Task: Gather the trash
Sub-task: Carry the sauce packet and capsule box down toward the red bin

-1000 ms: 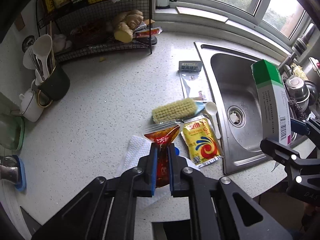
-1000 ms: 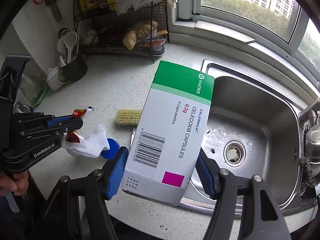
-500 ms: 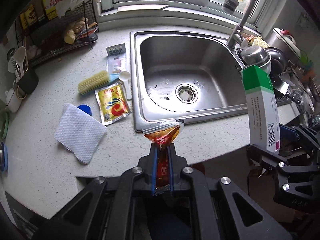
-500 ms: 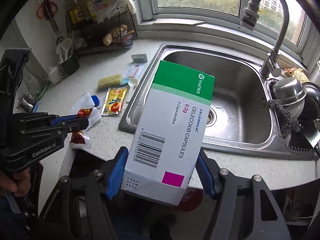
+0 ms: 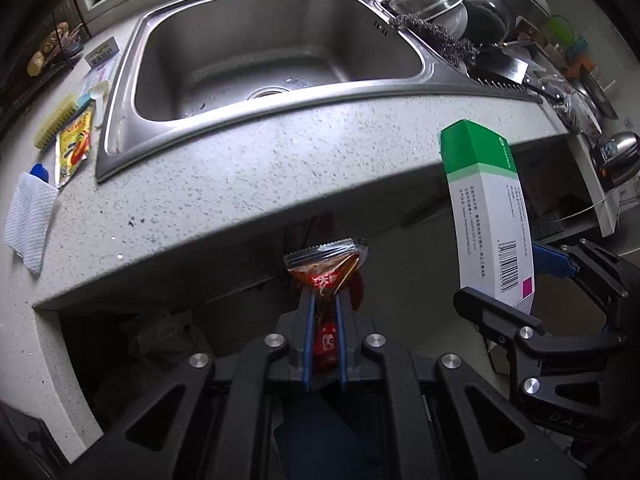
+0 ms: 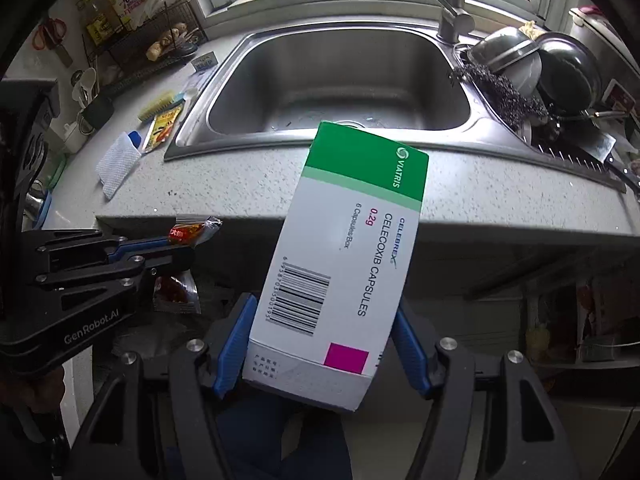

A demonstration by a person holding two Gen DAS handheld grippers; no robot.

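My left gripper (image 5: 323,300) is shut on a red sauce packet (image 5: 326,270), held in front of and below the counter's front edge; the gripper also shows in the right wrist view (image 6: 182,240) with the packet (image 6: 188,232). My right gripper (image 6: 320,344) is shut on a green-and-white medicine box (image 6: 344,256), held upright off the counter edge; the box also shows in the left wrist view (image 5: 486,216). On the counter left of the sink lie a yellow sachet (image 5: 74,142), a white paper towel (image 5: 30,220) and a blue cap (image 5: 40,172).
The steel sink (image 5: 132,92) sits in the speckled counter (image 5: 240,184). A scrub brush (image 5: 56,120) lies by the sachet. Pots, a steel scourer (image 6: 500,88) and a cleaver (image 5: 508,70) crowd the right side. A wire rack (image 6: 152,40) stands at the back left. Below the counter is a dark opening (image 5: 132,344).
Both grippers have drawn back and down from the counter, past its front edge, with the sauce packet and the medicine box still held.
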